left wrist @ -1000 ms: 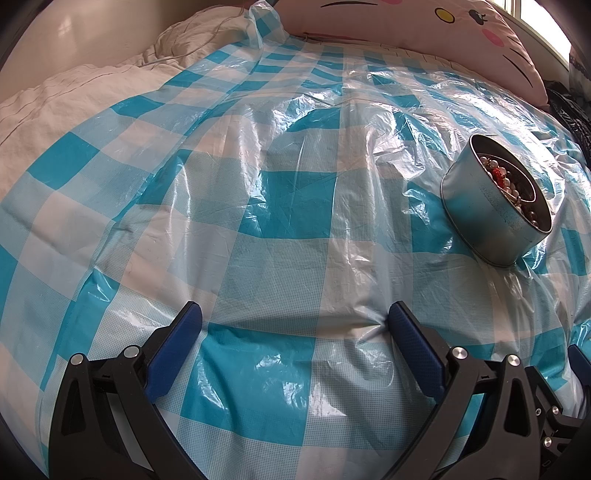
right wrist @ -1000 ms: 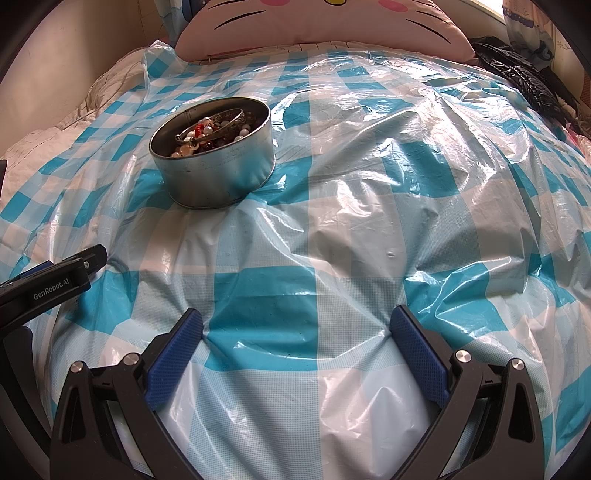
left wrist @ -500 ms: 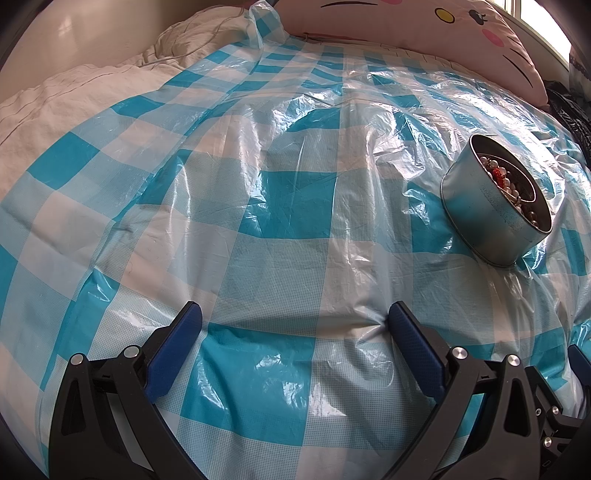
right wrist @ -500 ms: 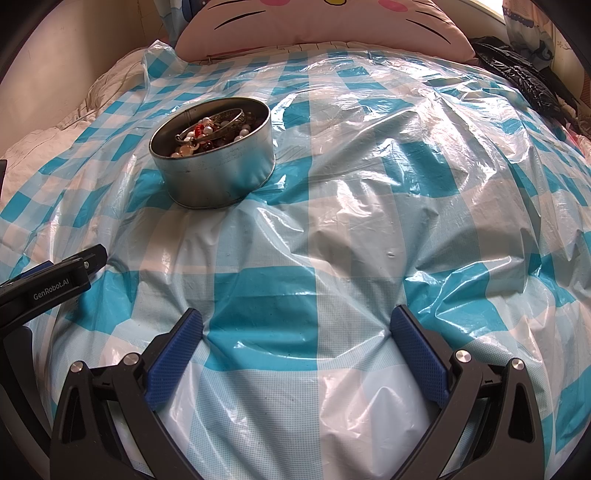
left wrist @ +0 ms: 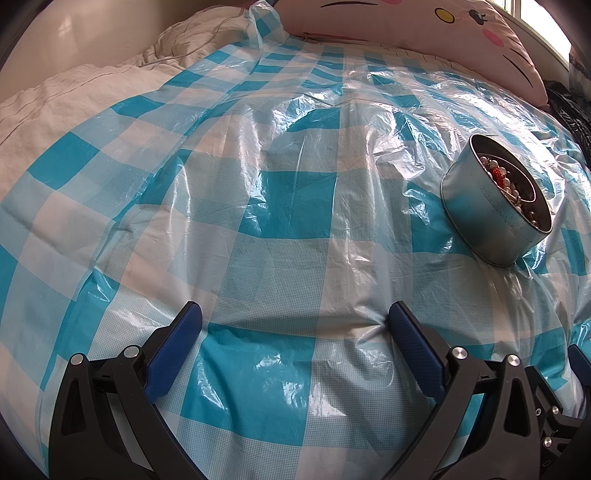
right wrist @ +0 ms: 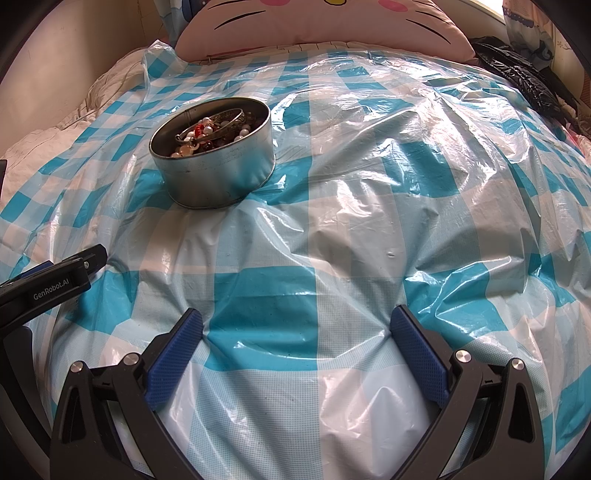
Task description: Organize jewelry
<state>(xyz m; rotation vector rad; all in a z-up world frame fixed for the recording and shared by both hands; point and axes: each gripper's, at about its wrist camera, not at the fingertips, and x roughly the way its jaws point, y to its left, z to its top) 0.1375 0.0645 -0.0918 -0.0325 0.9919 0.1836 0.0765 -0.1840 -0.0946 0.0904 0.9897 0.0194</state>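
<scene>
Right wrist view is giving us the best look at the round metal tin (right wrist: 218,173); it is sitting upright on the plastic sheet (right wrist: 354,236), ahead and to the left of the right gripper (right wrist: 295,325), well apart from it; its dull silver wall is looking smooth and slightly scuffed, with a thin rim at the base; inside, the jewelry (right wrist: 212,134) is lying in a tangled heap of pale pearly beads, red beads and dark ones, with a thin metal bangle (right wrist: 221,122) resting across the top; the right gripper is standing wide open, its blue textured pads (right wrist: 173,354) holding nothing, hovering low over the sheet; the sheet itself is glossy, crinkled, checked in turquoise and white, puffing up over the bedding; a black arm lettered "GenRobot.AI" (right wrist: 55,286) is poking in at the left edge.

Left wrist view is showing the same tin (left wrist: 491,218) far to the right, so only a sliver of beads is visible; the left gripper (left wrist: 295,321) is gaping open too, empty; this side is also showing cream bedding (left wrist: 74,96) beyond the sheet's edge; a pink cat-face pillow (left wrist: 424,26) is lying at the head of the bed.
</scene>
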